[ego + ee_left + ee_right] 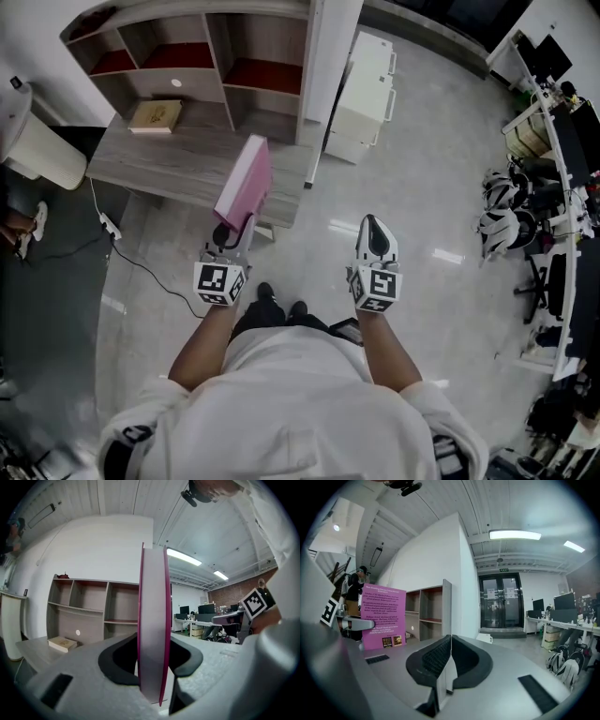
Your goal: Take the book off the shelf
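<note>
Room: a polished grey office floor (441, 187) is seen, with cluttered workstations at 3 o'clock.
Right gripper (375, 234): it is held at 1 o'clock from the person's feet, with its fingers pressed together on nothing.
Left gripper (232, 231): it is held at 11 o'clock, with its fingers clamped on the lower edge of the pink book (246, 183).
Book position: the book is carried in the air over the near edge of the desk (178, 159), well apart from the shelf (216, 47).
Book axis: the long axis runs up from the jaws and leans toward 12 o'clock. The page edge is turned to the person, and 1 printed cover faces 3 o'clock.
Desk: 1 tan book (155, 115) is laid flat farther off, at 11 o'clock.
Progress: the removal is judged done, since the book is off the shelf. Only setting it down could be left.
</note>
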{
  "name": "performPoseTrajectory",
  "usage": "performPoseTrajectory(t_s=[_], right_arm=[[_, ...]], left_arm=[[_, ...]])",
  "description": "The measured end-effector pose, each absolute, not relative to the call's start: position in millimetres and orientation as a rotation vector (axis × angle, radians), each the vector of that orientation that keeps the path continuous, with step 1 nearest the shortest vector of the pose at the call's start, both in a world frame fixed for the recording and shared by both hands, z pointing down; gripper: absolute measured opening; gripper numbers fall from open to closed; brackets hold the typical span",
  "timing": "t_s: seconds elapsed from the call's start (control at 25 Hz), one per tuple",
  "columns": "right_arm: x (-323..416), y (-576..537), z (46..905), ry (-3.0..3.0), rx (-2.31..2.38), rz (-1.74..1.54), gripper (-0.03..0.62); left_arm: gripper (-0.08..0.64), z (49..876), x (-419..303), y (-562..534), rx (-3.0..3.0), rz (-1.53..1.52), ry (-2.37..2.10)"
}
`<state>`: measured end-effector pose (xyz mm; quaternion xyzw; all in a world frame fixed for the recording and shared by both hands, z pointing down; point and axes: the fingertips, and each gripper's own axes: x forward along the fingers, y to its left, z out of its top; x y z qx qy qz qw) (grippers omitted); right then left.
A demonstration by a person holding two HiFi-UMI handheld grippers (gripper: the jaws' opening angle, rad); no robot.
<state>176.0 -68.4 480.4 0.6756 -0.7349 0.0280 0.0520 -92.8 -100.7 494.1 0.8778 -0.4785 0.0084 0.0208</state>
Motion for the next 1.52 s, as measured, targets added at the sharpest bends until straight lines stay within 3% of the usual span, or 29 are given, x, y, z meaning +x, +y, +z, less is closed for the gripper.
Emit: performPoseTrajectory(t_s=[1.52], right_arm=[[179.8,-38.0,482.0,-2.334,2.029,0.123,0.015]], left_arm=[[0.149,487.6,-92.7,-83.7,2.725,-0.093,-1.389]])
